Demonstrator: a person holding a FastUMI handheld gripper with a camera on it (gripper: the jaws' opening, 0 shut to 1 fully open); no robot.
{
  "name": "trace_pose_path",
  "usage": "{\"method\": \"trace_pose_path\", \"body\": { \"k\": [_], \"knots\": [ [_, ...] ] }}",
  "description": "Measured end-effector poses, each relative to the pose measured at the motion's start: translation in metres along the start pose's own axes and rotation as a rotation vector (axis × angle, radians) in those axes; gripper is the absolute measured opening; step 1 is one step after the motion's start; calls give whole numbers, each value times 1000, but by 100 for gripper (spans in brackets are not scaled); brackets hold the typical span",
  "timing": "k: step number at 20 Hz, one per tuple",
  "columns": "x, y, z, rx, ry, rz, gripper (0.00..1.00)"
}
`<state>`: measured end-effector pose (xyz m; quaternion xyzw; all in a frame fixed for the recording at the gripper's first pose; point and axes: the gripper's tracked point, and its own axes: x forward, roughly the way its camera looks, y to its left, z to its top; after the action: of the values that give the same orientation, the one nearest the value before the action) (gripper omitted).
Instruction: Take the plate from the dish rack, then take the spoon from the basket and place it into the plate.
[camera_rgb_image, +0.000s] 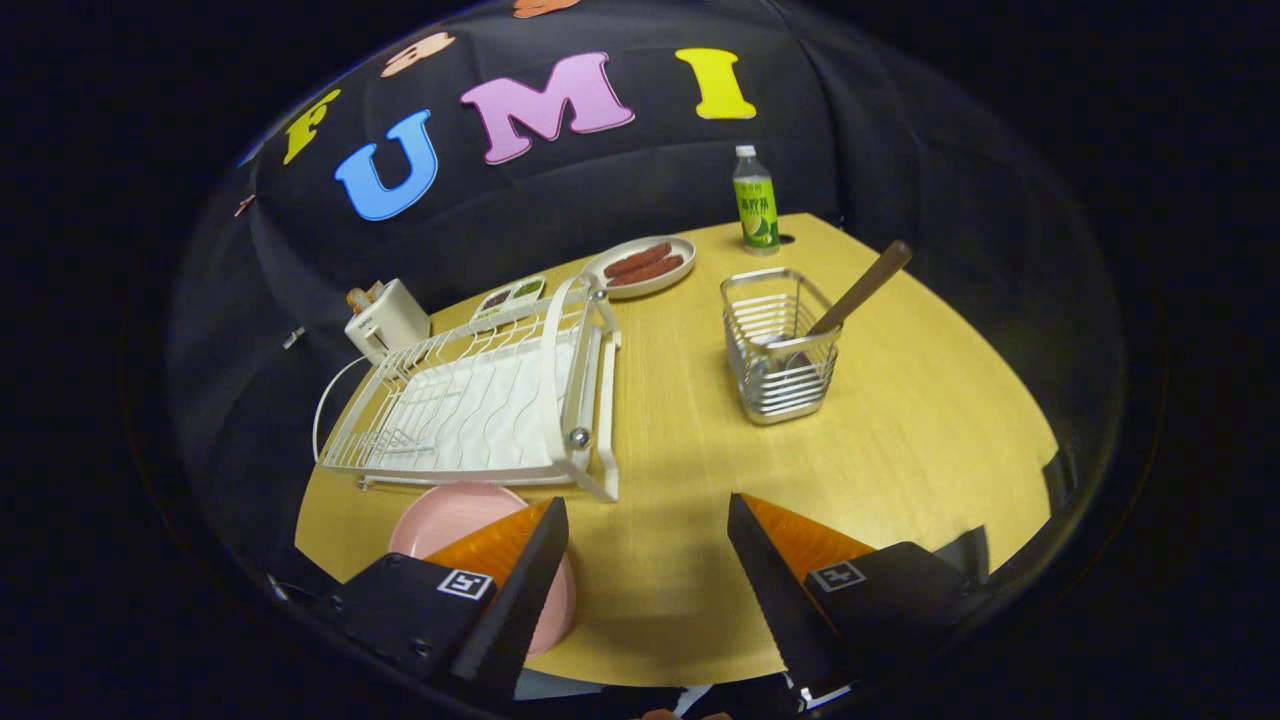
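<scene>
Gripper (648, 530) fingers are spread wide with nothing between them. I see the pink plate (455, 515) at the table's (900, 450) near edge, partly under my left finger; the spoon (860, 290) stands in the basket (780, 350) well ahead, right of the dish rack (480, 400).
</scene>
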<state>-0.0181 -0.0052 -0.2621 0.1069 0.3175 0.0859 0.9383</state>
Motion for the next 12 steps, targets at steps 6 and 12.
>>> {"method": "trace_pose_path", "body": {
  "k": [6, 12],
  "knots": [
    [-23, -53, 77, -119, -179, 1, 99],
    [0, -102, 117, -189, -277, -2, 98]
  ]
}}
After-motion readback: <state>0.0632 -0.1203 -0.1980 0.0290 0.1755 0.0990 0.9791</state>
